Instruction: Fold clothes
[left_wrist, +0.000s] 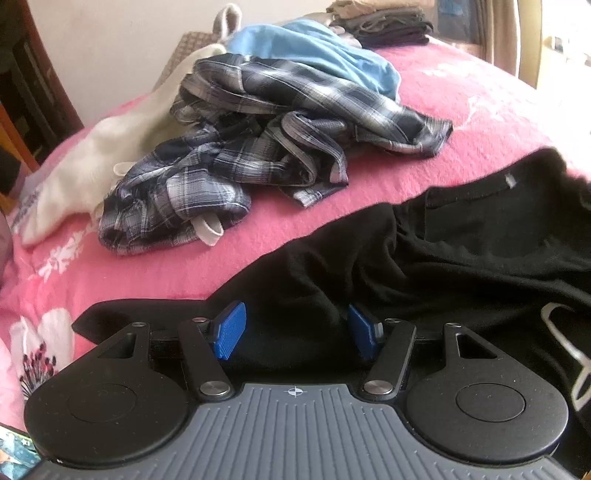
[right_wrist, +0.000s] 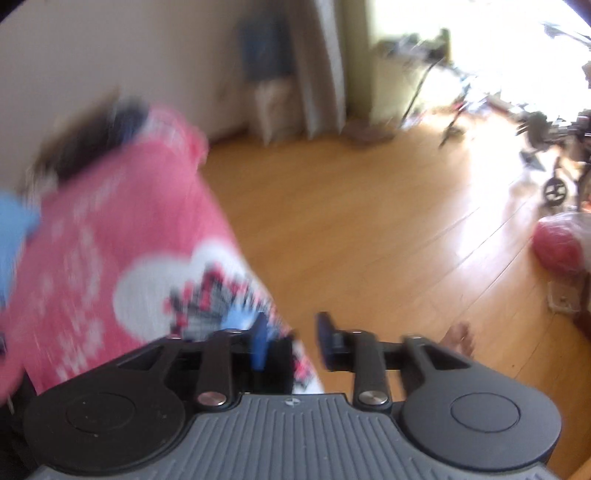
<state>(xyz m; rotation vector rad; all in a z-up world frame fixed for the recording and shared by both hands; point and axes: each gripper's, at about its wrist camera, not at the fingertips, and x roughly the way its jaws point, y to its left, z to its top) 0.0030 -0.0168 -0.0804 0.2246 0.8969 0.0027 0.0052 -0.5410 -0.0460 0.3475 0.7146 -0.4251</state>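
Black tee (left_wrist: 461, 251) lies rumpled on the pink bed (left_wrist: 480, 110) w/ left claw (left_wrist: 297, 332) wide open over its edge, right claw (right_wrist: 291, 341) open & empty—pinch hem fully, pull flat.

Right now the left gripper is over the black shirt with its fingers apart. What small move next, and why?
Probably lower the left gripper and close it on the black shirt: its jaws stand open around a raised fold, gripping nothing. The right gripper is open off the bed's edge, blurred.
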